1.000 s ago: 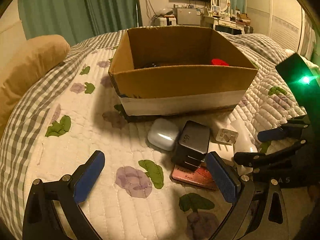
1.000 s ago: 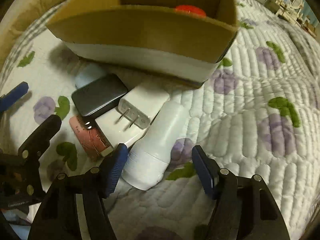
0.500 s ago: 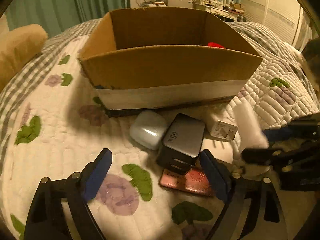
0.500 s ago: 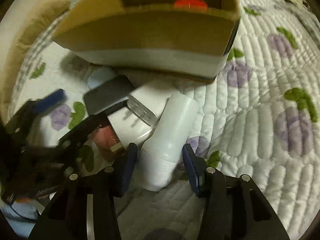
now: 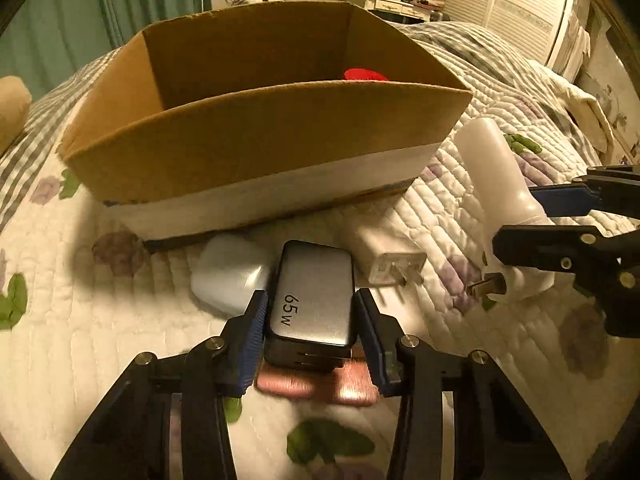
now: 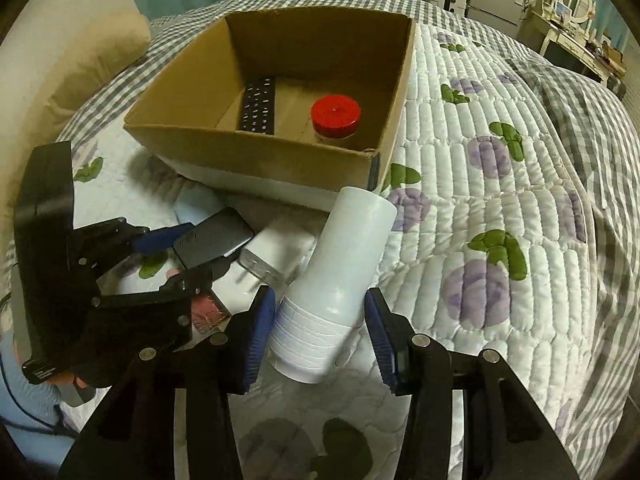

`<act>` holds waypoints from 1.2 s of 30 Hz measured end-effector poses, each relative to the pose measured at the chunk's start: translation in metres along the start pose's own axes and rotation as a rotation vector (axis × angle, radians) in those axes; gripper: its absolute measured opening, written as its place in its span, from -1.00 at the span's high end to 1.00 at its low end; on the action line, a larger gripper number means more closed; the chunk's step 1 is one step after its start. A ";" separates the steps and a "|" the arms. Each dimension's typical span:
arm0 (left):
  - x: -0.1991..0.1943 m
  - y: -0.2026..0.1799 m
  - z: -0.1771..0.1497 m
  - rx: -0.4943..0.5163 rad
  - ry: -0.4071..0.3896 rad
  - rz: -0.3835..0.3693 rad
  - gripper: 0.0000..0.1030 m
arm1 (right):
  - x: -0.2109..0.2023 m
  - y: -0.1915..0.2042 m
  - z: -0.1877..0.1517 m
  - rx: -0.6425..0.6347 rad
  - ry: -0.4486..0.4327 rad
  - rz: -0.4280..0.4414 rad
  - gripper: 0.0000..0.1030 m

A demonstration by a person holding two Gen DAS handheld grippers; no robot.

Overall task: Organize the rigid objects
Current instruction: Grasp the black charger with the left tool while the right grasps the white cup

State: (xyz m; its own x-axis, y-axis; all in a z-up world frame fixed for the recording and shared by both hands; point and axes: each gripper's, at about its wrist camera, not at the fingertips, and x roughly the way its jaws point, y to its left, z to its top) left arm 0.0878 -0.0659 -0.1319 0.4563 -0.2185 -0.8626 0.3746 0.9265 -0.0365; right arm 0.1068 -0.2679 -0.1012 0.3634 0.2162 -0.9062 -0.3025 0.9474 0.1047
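Note:
My left gripper [image 5: 310, 316] is shut on a dark grey 65W charger [image 5: 312, 298] in front of the cardboard box [image 5: 256, 136]; it also shows in the right wrist view [image 6: 212, 240]. My right gripper [image 6: 320, 330] is shut on a white bottle [image 6: 340, 276] and holds it lifted off the quilt; the bottle also shows at the right of the left wrist view [image 5: 500, 184]. The box [image 6: 256, 140] holds a red-lidded jar [image 6: 335, 114] and a black remote [image 6: 260, 106].
A white earbud case [image 5: 226, 276], a white plug adapter [image 5: 384, 254] and a pink flat case [image 5: 320, 384] lie on the quilted bed by the box. A tan pillow [image 6: 92, 60] is at the left. Furniture stands behind the bed.
My left gripper moved forward and shut on the charger. My right gripper shut on the white bottle and lifted it off the quilt.

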 end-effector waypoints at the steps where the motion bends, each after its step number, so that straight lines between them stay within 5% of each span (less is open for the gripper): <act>1: -0.004 0.000 -0.001 -0.007 -0.002 0.003 0.15 | 0.000 0.003 -0.001 -0.002 -0.005 0.002 0.11; 13: -0.085 0.011 0.023 -0.019 -0.153 0.022 0.18 | -0.054 0.022 0.026 -0.050 -0.136 -0.005 0.11; 23: -0.136 0.025 0.108 -0.014 -0.307 0.071 0.17 | -0.099 0.029 0.094 -0.078 -0.229 -0.015 0.13; 28: -0.120 0.038 0.147 -0.039 -0.319 0.088 0.17 | -0.096 0.024 0.139 -0.050 -0.245 -0.035 0.14; 36: -0.049 0.048 0.159 -0.023 -0.251 0.133 0.17 | -0.035 0.003 0.174 0.009 -0.158 -0.058 0.14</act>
State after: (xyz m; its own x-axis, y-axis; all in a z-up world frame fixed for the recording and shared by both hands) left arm 0.2115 -0.0589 -0.0111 0.6868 -0.1608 -0.7088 0.2812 0.9580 0.0552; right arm 0.2462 -0.2311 0.0023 0.5141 0.1948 -0.8353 -0.2697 0.9612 0.0581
